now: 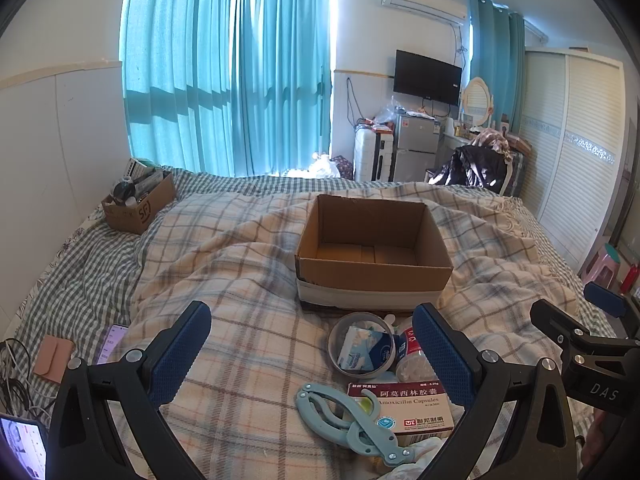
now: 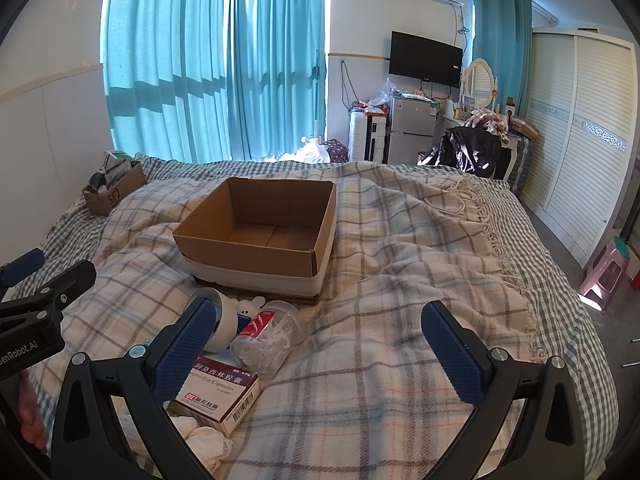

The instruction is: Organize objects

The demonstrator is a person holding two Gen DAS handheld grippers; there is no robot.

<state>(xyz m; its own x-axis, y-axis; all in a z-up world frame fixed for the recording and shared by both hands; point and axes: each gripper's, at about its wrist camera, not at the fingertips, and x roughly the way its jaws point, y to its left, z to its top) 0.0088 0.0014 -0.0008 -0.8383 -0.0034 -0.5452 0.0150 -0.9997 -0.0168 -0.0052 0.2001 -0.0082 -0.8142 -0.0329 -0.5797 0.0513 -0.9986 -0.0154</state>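
Observation:
An open, empty cardboard box point(image 1: 374, 248) point(image 2: 260, 236) sits on the plaid blanket. In front of it lie a tape roll point(image 1: 360, 346) point(image 2: 222, 320) with a small packet inside, a clear jar of cotton swabs point(image 2: 270, 340) point(image 1: 414, 360), an Amoxicillin capsule box point(image 1: 404, 404) point(image 2: 218, 394), a light-blue plastic clip tool point(image 1: 348, 420) and white cloth point(image 2: 204, 438). My left gripper point(image 1: 312, 320) is open above these items. My right gripper point(image 2: 320, 320) is open over bare blanket to their right; it also shows in the left wrist view point(image 1: 580, 320).
A second cardboard box point(image 1: 138, 204) full of items stands at the bed's far left. A phone point(image 1: 112, 344), pink wallet point(image 1: 54, 358) and cables lie at the left edge. A wardrobe point(image 2: 580, 140), pink stool point(image 2: 606, 272), fridge point(image 2: 410, 128) and chair stand beyond.

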